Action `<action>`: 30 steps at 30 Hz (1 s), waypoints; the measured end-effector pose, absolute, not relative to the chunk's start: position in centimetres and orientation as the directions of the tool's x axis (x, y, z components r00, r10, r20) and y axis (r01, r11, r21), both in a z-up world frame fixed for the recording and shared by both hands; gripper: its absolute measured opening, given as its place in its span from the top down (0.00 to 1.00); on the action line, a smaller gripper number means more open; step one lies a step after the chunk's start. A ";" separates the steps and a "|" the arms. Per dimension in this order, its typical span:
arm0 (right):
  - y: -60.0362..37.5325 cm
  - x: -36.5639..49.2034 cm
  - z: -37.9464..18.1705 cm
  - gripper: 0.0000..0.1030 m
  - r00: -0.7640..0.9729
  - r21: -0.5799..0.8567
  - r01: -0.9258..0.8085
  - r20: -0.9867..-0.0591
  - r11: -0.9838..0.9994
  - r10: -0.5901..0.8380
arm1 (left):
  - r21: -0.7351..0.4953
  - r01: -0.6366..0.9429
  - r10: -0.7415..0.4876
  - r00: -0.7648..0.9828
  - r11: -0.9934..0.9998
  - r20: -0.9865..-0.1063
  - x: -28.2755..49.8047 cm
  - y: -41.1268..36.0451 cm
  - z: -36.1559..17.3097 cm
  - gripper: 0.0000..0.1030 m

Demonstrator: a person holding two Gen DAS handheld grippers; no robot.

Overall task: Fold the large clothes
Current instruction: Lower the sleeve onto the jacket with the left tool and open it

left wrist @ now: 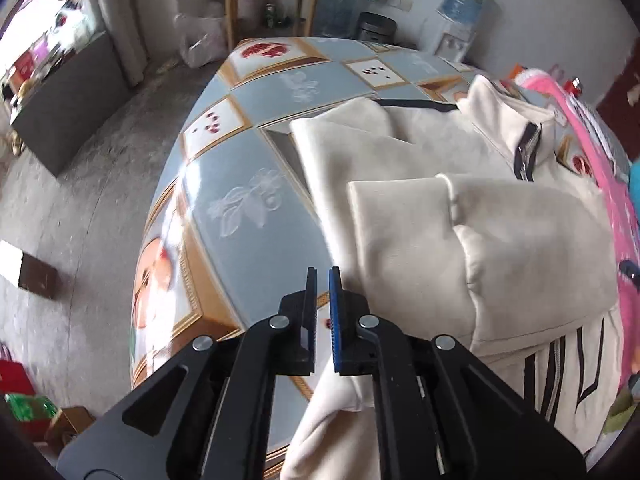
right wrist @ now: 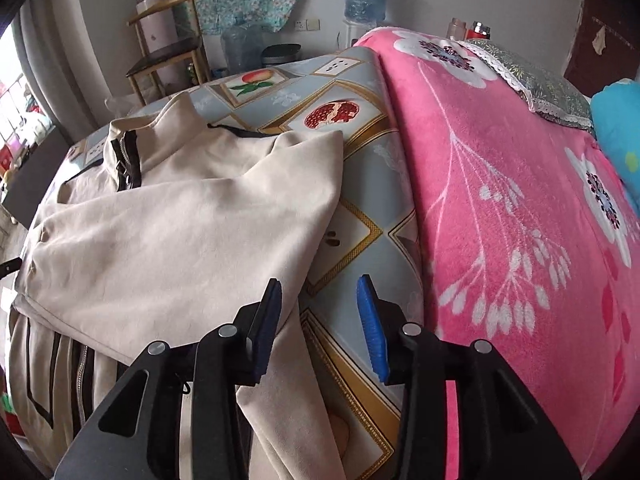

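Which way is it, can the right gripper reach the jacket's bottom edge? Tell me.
Probably yes: the right gripper is open, with the cream jacket hem lying just beside its left finger and nothing covering it.

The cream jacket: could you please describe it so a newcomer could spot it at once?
Find the bed with the fruit-print sheet. The cream jacket lies on it, sleeves folded across, beside the pink floral blanket. Its plain pale fabric and dark zipped collar set it apart.

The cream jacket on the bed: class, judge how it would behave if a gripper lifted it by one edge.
The cream jacket would probably flop and drape, since its sleeves already lie in soft folds. It looks thick and plush, so likely weighty. Its folded sleeve may fall open.
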State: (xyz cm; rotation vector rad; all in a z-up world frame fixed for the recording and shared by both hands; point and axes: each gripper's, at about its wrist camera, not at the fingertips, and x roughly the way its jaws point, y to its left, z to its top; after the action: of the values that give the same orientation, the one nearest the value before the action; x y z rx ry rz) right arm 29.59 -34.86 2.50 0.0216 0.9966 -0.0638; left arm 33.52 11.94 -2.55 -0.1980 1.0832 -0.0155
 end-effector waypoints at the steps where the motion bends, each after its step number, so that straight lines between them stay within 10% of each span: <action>1: -34.4 29.4 2.7 0.60 0.548 -0.010 0.053 -0.836 0.999 -0.038 | -0.191 -0.096 -0.118 0.501 0.977 -0.858 33.1 12.7 -1.9 0.94; 12: -27.9 30.9 1.7 0.51 0.498 0.079 -0.112 -0.858 0.991 0.124 | -0.200 0.174 -0.262 0.506 0.964 -0.822 33.9 5.0 -0.1 0.68; 30: -27.7 33.5 2.9 0.49 0.524 -0.023 -0.075 -0.851 0.997 0.019 | -0.093 0.229 -0.200 0.504 0.969 -0.840 33.2 2.8 -1.5 0.66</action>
State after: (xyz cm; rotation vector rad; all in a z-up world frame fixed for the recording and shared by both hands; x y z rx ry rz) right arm 33.49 -27.70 2.91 -0.0595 1.0175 0.0565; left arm 33.16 2.78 -1.46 0.0316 1.0093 -0.2593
